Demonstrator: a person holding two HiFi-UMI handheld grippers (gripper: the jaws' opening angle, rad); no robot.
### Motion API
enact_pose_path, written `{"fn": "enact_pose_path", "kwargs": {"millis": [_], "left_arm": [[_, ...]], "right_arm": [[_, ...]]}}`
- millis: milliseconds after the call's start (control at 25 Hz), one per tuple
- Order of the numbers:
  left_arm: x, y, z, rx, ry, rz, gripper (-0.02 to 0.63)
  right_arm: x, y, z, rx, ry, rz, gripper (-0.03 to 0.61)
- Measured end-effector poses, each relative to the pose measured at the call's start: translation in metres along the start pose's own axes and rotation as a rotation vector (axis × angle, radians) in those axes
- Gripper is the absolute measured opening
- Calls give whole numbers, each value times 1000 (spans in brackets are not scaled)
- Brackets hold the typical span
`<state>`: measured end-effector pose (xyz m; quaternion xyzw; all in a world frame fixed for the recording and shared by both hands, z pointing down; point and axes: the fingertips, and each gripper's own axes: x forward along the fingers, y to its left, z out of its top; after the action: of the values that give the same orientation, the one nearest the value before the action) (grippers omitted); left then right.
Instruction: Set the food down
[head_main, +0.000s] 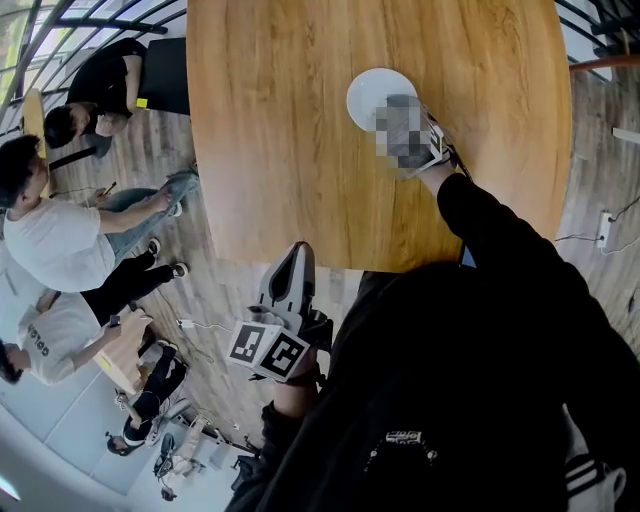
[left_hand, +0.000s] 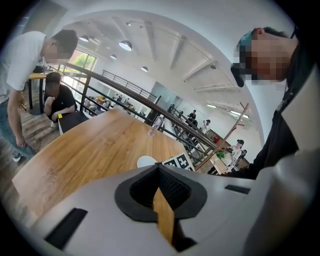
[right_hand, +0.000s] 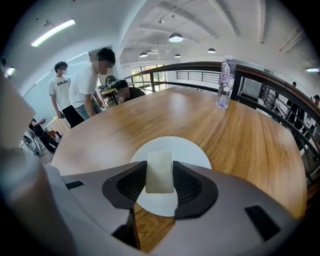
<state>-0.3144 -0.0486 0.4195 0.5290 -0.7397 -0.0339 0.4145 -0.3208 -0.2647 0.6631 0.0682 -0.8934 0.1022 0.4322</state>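
Observation:
A pale, rectangular piece of food (right_hand: 159, 172) is clamped between the dark pads of my right gripper (right_hand: 159, 176). It hangs just above a round white plate (right_hand: 176, 149) on the wooden table (right_hand: 240, 140). In the head view the plate (head_main: 372, 92) lies at the table's far right, and a mosaic patch partly covers the right gripper (head_main: 405, 132) at its near edge. My left gripper (head_main: 297, 258) is held at the table's near edge with its jaws together and nothing between them. Its own view shows the pads (left_hand: 172, 187) meeting, with the plate (left_hand: 145, 161) far ahead.
A clear plastic bottle (right_hand: 224, 82) stands upright on the table's far side. Several people sit or stand on the wooden floor to the left of the table (head_main: 60, 240). A railing (left_hand: 125, 95) runs behind the table.

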Motion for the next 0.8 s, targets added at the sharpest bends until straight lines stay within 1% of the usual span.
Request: {"fn": "enact_pose_path", "kwargs": {"millis": [240,400,560,680,800], "left_arm": [[-10,5,-5,-32,-8,14,-2],[-12,8,-4,-31,-10,18,-2],[-12,8,-5,-35,-13,13,-2],[-13,4,-2,-28,-16,8,-2],[-13,1,0,-18,-18,-4,-2]], "right_arm": [[11,-7,-17,-19,64,-17,171],[17,-6,-20,-32,75,-20,170],[18,-4,-22,-40,94,-7,177],[12,-4,-17,-32,76,-2,213],[0,-4,-5,-18,34,-2,216]]}}
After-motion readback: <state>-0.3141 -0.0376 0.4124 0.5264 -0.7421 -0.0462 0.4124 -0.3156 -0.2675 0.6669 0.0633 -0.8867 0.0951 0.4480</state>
